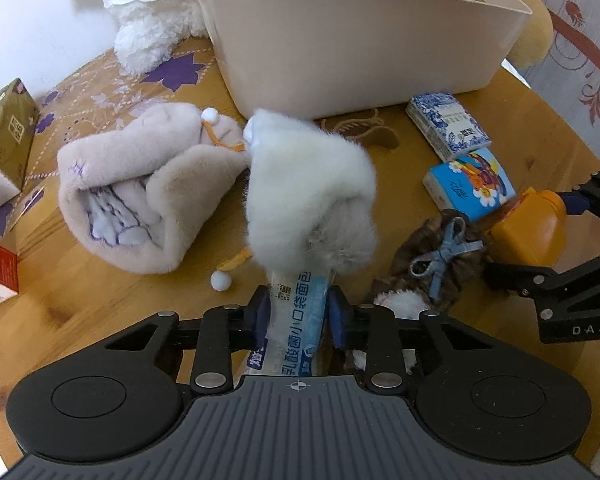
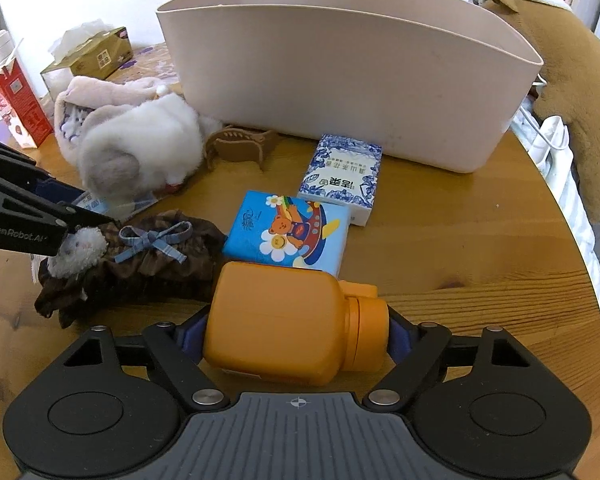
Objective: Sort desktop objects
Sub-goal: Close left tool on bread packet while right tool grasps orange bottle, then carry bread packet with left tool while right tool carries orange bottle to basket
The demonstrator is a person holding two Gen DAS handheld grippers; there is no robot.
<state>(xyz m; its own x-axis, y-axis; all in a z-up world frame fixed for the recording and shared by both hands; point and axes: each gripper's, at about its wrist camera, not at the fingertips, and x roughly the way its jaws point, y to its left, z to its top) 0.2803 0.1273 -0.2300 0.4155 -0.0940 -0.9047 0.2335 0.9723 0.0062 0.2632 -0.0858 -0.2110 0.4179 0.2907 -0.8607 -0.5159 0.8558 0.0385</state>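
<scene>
Because the beige bin (image 2: 340, 92) stands at the far side of the round table (image 2: 480, 260) and takes the sorted things, we hold both grippers low over the clutter in front of it. Our left gripper (image 1: 298, 310) has its pads pressed on the two sides of a thin snack packet (image 1: 296, 312) whose far end lies under a white furry pouch (image 1: 308, 188), so we grip only the free end. Our right gripper (image 2: 296, 336) stands wide around the lying orange bottle (image 2: 288, 324), one pad at its base and one at its cap, and we cannot tell whether they already squeeze it.
</scene>
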